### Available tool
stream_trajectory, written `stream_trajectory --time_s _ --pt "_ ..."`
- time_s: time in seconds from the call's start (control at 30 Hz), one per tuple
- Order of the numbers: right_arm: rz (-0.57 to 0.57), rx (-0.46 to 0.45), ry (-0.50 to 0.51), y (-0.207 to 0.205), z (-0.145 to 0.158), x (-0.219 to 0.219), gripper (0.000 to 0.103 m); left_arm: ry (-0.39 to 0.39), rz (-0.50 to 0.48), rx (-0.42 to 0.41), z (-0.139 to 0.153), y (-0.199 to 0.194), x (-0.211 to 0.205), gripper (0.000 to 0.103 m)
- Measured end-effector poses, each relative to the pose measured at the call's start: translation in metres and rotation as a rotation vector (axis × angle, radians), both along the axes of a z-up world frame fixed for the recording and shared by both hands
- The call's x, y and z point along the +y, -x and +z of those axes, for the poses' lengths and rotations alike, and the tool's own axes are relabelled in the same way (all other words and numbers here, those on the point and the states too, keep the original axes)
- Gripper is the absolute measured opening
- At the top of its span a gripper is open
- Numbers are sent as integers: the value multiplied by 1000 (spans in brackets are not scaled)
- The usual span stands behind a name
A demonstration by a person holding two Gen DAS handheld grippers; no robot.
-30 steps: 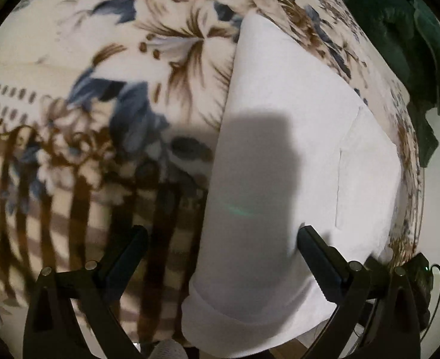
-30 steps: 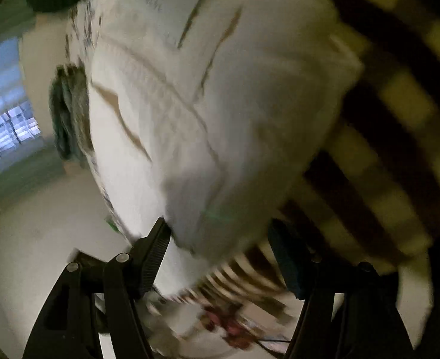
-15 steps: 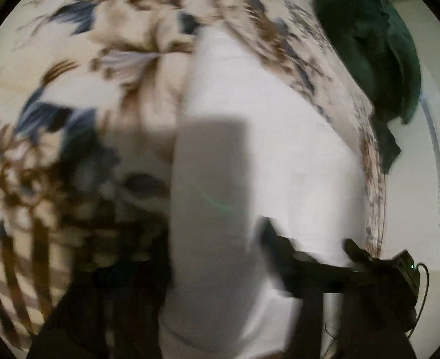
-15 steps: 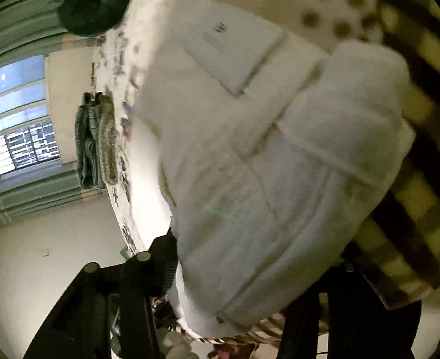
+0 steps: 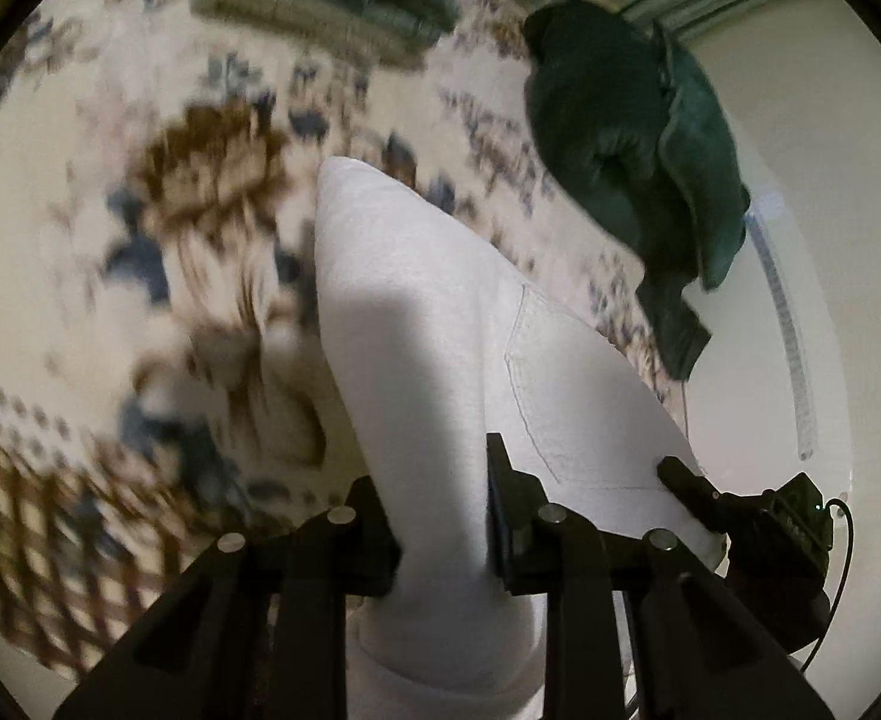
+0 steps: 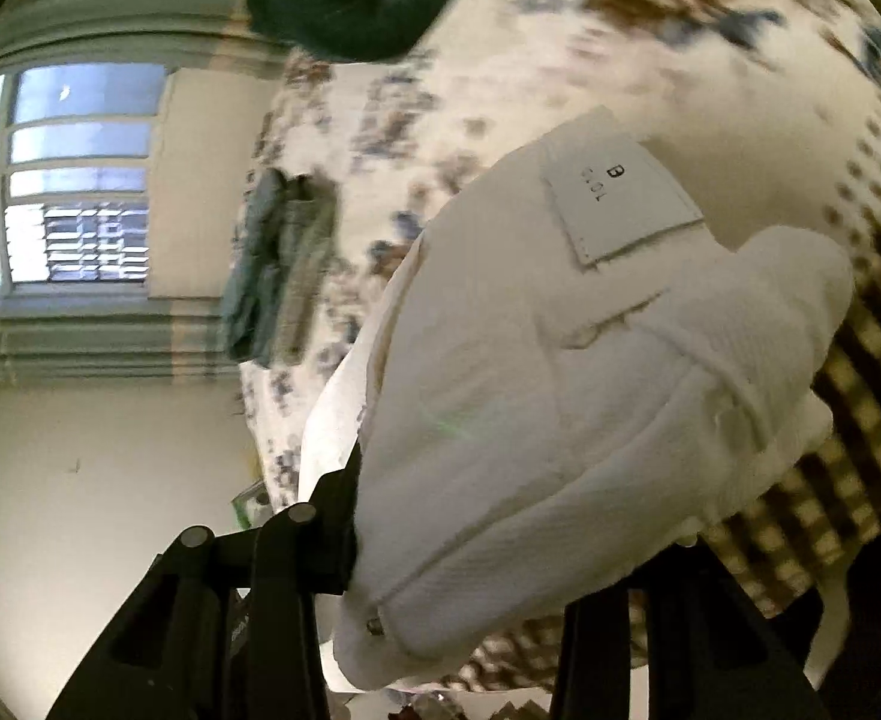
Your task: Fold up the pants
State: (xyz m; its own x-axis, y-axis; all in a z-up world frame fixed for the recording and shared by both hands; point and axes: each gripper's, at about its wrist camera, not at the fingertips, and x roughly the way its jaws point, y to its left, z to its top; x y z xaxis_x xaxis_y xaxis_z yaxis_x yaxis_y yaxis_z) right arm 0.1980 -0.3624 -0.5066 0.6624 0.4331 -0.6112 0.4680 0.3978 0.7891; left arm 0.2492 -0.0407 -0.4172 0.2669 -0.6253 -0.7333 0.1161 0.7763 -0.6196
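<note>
My left gripper [image 5: 437, 516] has its two fingers clamped on a fold of the white pants [image 5: 440, 324]; the cloth passes between the pads and bunches out below them toward the camera. From that grip the pants stretch away over the bed [image 5: 140, 120], a floral spread with a brown checked border near its edge. A stitched back pocket [image 5: 566, 384] shows on the right half of the cloth. In the same view I see my right gripper [image 5: 689, 489] gripping the pants at the bed's right edge, just beside my left.

In the right wrist view, the right gripper [image 6: 464, 546] is closed on the waistband end of the pants [image 6: 560, 420]. The left finger [image 6: 332, 516] presses against the cloth; the other finger is mostly hidden under the bundle, so I read the grip from the fabric pinched there. A white label [image 6: 620, 204] with a printed "B" sits on top, and a small metal button [image 6: 373, 624] shows at the lower corner. The cloth lies in thick layers, lifted and drooping over the checked border of the bed [image 6: 560, 60].

Near the far edge of the bed lies a dark green garment [image 5: 632, 150], partly hanging over the side. A folded stack [image 5: 320, 6] of grey-green clothes rests toward the far corner. Both backgrounds are blurred. A window [image 6: 56, 180] with striped curtains stands beyond the bed.

I see no containers here.
</note>
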Motion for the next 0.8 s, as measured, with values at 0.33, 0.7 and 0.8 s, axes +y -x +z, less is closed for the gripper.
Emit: stream_trajectory --time_s 0.33,0.7,0.8 --pt "96 -161 -15 -196 90 52 42 -38 123 -123 95 -147 52 21" --pt "182 -285 17 -506 85 107 42 -105 210 -202 98 -405 102 21" --pt "207 -272 38 -568 60 119 42 -135 215 -182 76 -458 113 21"
